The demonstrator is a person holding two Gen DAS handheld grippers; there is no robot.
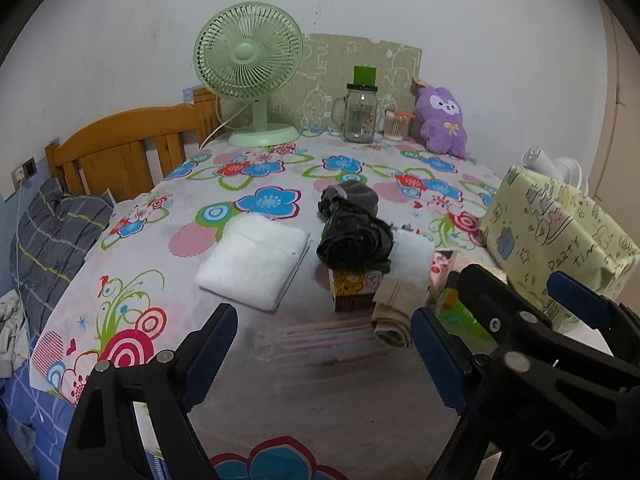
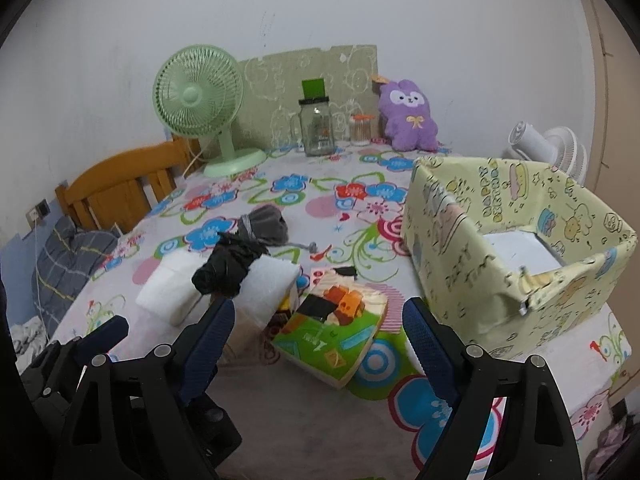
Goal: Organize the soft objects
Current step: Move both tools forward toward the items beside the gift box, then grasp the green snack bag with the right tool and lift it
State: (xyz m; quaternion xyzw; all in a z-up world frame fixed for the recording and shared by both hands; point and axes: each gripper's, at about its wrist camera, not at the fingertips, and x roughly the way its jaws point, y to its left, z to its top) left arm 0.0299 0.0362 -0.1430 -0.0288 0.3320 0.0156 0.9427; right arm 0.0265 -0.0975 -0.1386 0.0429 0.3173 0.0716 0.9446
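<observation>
On the flowered bedsheet lies a folded white towel (image 1: pixel 254 264) (image 2: pixel 168 288). To its right a black cloth roll (image 1: pixel 352 240) (image 2: pixel 228 268) rests partly on a second white towel (image 1: pixel 412 260) (image 2: pixel 268 284), with a grey sock bundle (image 1: pixel 356 196) (image 2: pixel 268 224) behind it. A beige folded cloth (image 1: pixel 394 308) lies nearest my left gripper (image 1: pixel 326 352), which is open above bare sheet. My right gripper (image 2: pixel 320 340) (image 1: pixel 528 292) is open too, over a green picture box (image 2: pixel 336 328). A purple plush (image 1: pixel 442 120) (image 2: pixel 408 120) sits at the back.
An open yellow patterned box (image 2: pixel 508 264) (image 1: pixel 560 240) stands at the right. A small yellow carton (image 1: pixel 352 288) sits under the black roll. A green fan (image 1: pixel 248 52), a glass jar (image 1: pixel 359 114) and a wooden headboard (image 1: pixel 120 148) line the back and left.
</observation>
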